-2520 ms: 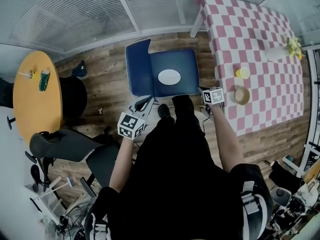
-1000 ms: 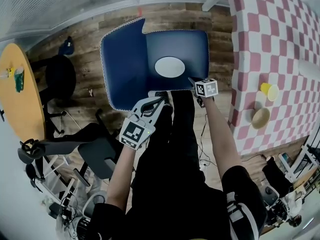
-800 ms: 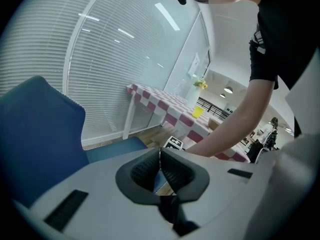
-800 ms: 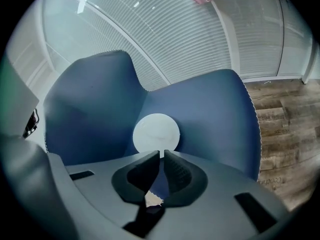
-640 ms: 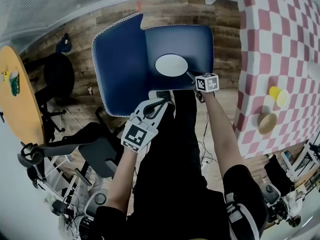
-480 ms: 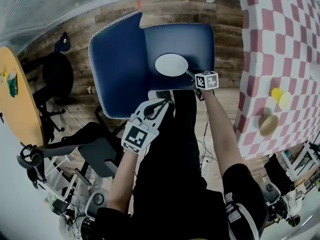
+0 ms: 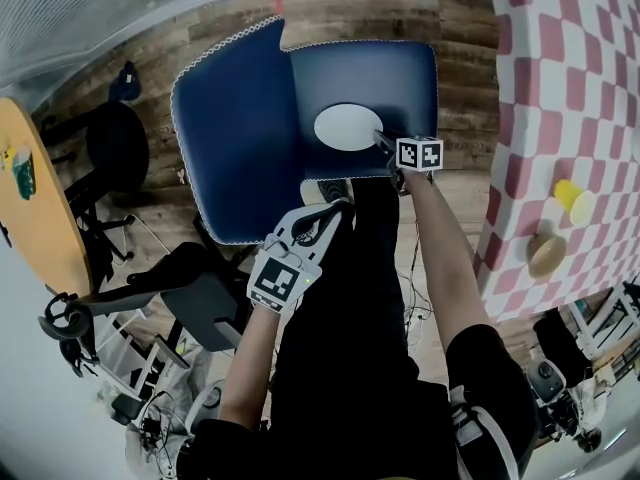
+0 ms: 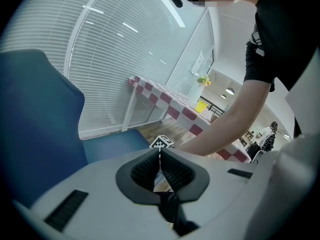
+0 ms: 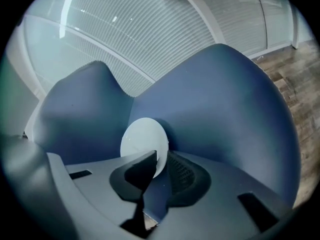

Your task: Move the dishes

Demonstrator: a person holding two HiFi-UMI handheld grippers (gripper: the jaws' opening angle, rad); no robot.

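While the white plate (image 7: 348, 126) lies flat on the seat of the blue chair (image 7: 240, 118), at about 12 o'clock from the person in the head view, the other dishes sit well apart from it. A checked tabletop (image 7: 560, 58) fills the 2 o'clock side and carries a yellow cup (image 7: 572, 194) and a tan bowl (image 7: 547, 254) near its lower edge. A round yellow tabletop (image 7: 40, 218) stands off at 9 o'clock, and a black office chair (image 7: 190, 293) sits at 8 o'clock, just beside the left arm. Nothing lies between the plate and the right gripper (image 7: 383, 140), which reaches it from the plate's 4 o'clock edge. In the right gripper view the jaws stand a little apart, having just been opening, with the plate's near rim between them and the pads not pressing on it. The left gripper (image 7: 335, 208) hangs at 6 o'clock from the plate, off the seat, its jaws closed together on nothing.
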